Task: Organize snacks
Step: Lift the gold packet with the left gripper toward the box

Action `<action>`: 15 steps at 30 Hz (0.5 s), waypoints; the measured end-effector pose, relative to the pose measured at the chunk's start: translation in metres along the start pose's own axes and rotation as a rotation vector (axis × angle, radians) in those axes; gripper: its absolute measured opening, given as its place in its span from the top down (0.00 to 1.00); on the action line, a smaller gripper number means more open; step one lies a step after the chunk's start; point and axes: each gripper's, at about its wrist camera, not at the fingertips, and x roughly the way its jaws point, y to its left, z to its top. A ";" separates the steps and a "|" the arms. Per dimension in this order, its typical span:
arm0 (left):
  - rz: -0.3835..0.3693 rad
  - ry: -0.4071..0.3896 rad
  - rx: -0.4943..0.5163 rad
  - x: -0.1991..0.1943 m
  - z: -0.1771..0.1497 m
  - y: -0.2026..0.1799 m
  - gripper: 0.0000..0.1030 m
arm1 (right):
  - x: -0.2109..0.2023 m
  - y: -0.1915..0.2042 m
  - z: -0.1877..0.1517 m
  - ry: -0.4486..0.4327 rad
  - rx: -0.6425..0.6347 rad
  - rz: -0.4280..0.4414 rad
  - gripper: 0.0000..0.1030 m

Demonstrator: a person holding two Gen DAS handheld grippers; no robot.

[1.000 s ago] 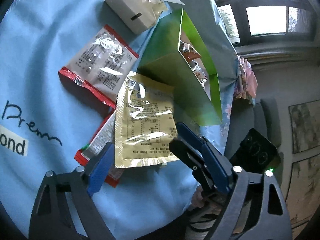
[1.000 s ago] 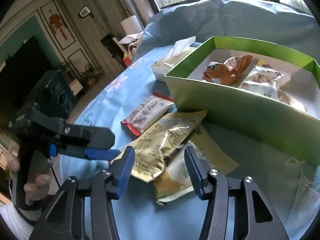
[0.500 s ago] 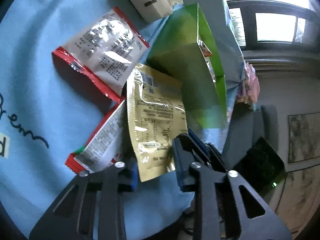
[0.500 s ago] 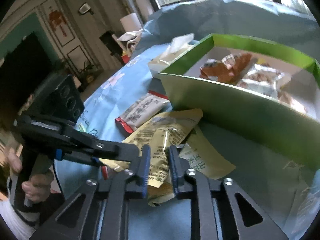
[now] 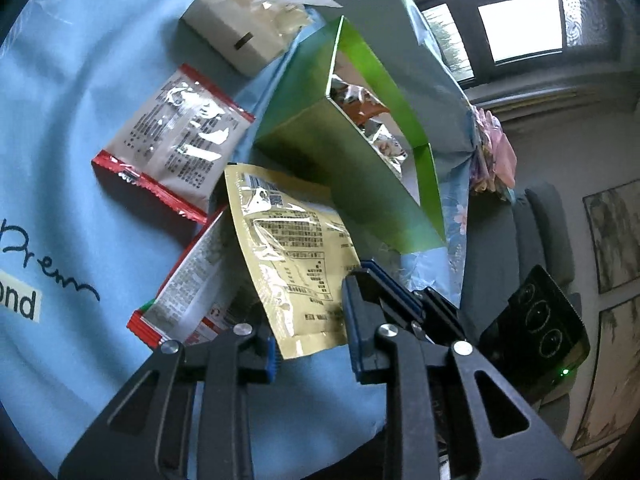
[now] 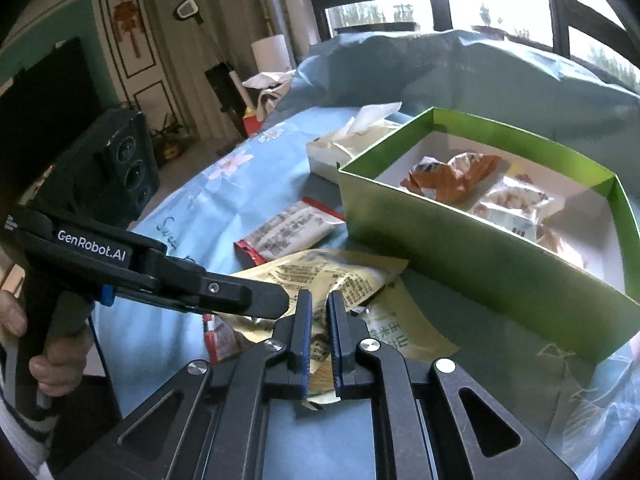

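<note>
Since a second ago both grippers have narrowed from wide open onto the gold snack packet (image 5: pixel 292 248). Left gripper (image 5: pixel 310 344): jaws partly closed, blue pads flanking the packet's lower edge; whether they pinch it cannot be told from its own view. Right gripper (image 6: pixel 318 332): jaws nearly together, clamping a corner of that same gold packet (image 6: pixel 320 280), with the left gripper's tip touching just beside it. Beneath the gold packet lie a red-edged packet (image 5: pixel 188 292) and a pale green packet (image 6: pixel 404 332) on the blue tablecloth (image 5: pixel 80 80). Farther out, a second red-edged packet (image 5: pixel 176 136) lies flat, apart. Beyond stands the green box (image 6: pixel 480 264), open, holding several snack bags. A tissue box (image 5: pixel 240 32) sits just behind it.
</note>
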 end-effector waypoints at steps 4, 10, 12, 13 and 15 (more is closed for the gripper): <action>-0.005 -0.010 0.029 -0.001 -0.003 -0.011 0.77 | -0.008 0.001 0.002 -0.020 -0.002 0.001 0.91; -0.018 -0.031 0.090 0.001 -0.001 -0.037 0.77 | -0.022 0.003 0.006 -0.058 -0.004 -0.003 0.91; -0.020 -0.037 0.111 0.002 0.000 -0.044 0.77 | -0.026 0.003 0.009 -0.070 -0.005 -0.009 0.91; -0.025 -0.043 0.127 0.003 0.000 -0.051 0.77 | -0.029 0.002 0.011 -0.079 -0.001 -0.011 0.91; -0.034 -0.051 0.147 0.005 0.002 -0.060 0.77 | -0.033 0.000 0.013 -0.091 0.004 -0.019 0.91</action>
